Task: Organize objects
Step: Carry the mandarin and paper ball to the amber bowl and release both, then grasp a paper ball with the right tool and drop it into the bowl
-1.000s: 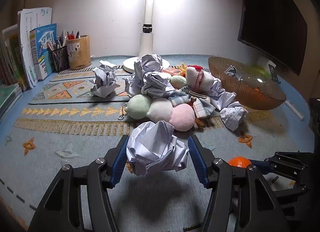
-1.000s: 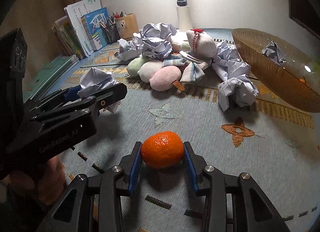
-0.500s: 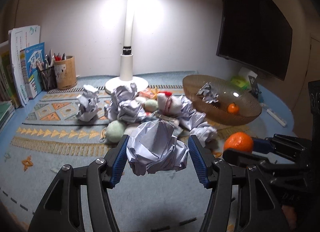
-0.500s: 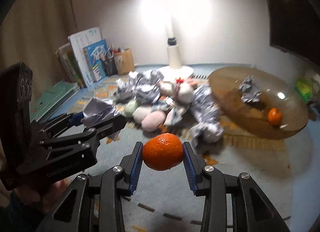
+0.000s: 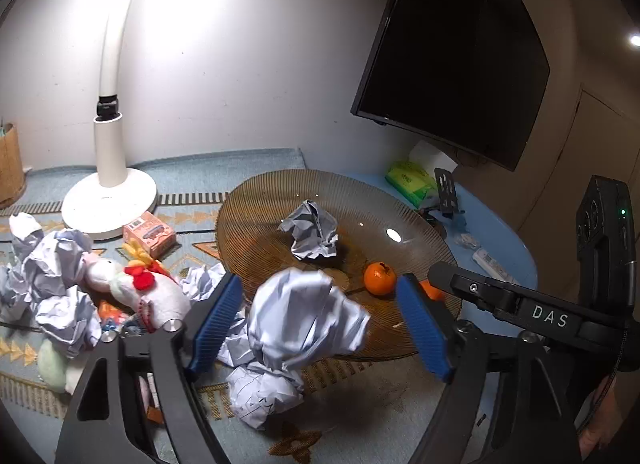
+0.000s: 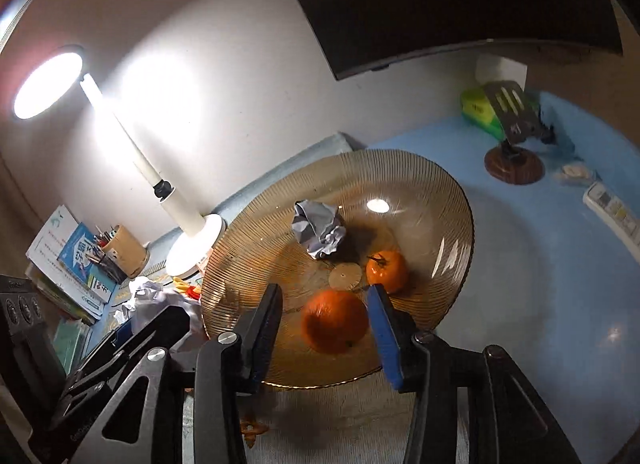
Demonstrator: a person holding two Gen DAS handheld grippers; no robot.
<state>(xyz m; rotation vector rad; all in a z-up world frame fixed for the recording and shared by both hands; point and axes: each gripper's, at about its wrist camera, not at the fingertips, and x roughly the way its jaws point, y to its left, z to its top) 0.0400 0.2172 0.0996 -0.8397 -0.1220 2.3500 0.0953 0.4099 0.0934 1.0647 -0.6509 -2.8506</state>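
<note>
My left gripper (image 5: 320,324) is open over the near rim of the amber glass bowl (image 5: 256,215). A blurred crumpled paper ball (image 5: 306,320) hangs loose between its jaws, touching neither pad. My right gripper (image 6: 326,328) is open above the bowl (image 6: 460,199). A blurred orange (image 6: 335,322) sits free between its jaws. The bowl holds one paper ball (image 5: 310,229) and one orange (image 5: 379,278), which also show in the right wrist view (image 6: 318,232) (image 6: 386,270).
Left of the bowl lie more paper balls (image 5: 52,264), a plush chicken (image 5: 136,288), a small box (image 5: 149,232) and the white lamp base (image 5: 108,199). A remote (image 6: 616,211), a phone stand (image 6: 514,143) and a green pack (image 5: 410,183) sit on the blue table at right.
Both grippers moved right and over the bowl. Both opened: the paper ball and the orange are no longer clamped and look blurred between the jaws.
</note>
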